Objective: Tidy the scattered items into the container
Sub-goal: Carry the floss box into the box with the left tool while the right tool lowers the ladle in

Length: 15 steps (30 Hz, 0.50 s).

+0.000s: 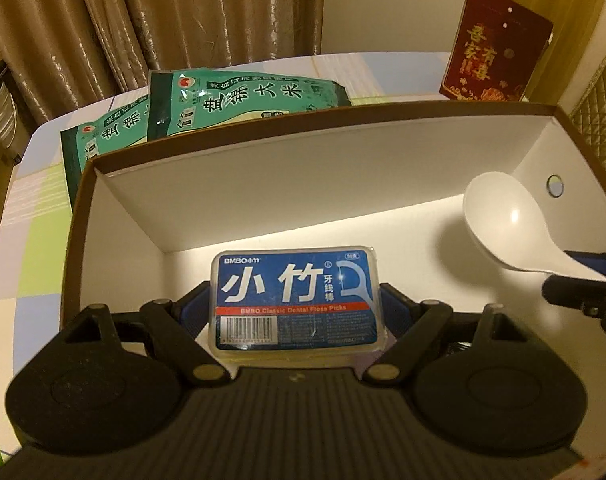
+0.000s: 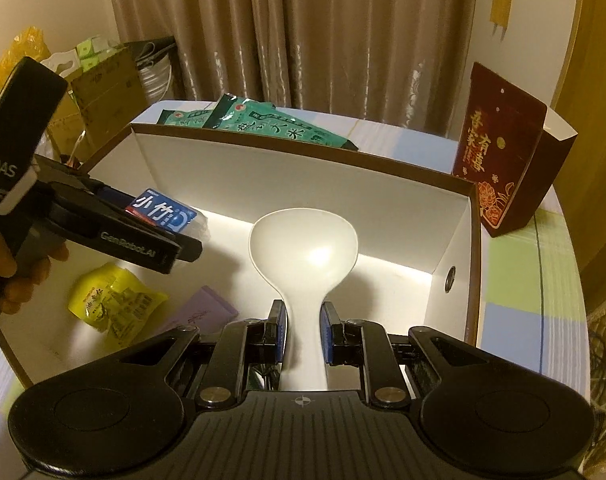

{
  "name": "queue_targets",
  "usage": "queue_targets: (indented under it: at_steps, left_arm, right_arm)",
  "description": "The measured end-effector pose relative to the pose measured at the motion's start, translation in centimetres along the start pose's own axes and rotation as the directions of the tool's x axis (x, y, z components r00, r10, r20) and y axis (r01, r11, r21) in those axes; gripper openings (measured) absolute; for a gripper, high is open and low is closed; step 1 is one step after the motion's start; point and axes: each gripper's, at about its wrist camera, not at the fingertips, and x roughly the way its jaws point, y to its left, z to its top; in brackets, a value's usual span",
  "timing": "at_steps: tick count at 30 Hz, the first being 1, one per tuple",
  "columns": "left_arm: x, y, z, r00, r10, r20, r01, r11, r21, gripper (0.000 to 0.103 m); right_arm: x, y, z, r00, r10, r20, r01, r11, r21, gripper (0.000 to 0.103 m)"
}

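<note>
Both grippers hovering over the box, loaded.
Left gripper is clamping the floss case; right gripper is pinching the spoon, whose slick handle may be slipping.

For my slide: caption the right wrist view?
Right tongs hold white spoon over open box; left tongs carry floss picks.

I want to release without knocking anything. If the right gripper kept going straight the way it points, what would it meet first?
Probably the box's bare white floor. The right gripper angles down into the box, shut on the white spoon, whose bowl leads and would land first. Nothing else lies ahead, though depth is unclear.
</note>
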Motion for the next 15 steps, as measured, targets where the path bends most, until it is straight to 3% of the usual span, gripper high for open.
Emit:
queue_targets:
  at_steps: [15]
  left_arm:
    - [-0.58,0.49,0.37,1.000,0.001,-0.001,-0.001,1.000,0.008,0.085]
  right_arm:
    - [0.58,0.03,0.26,1.000,-0.002,-0.014,0.002,1.000,-0.010,0.015]
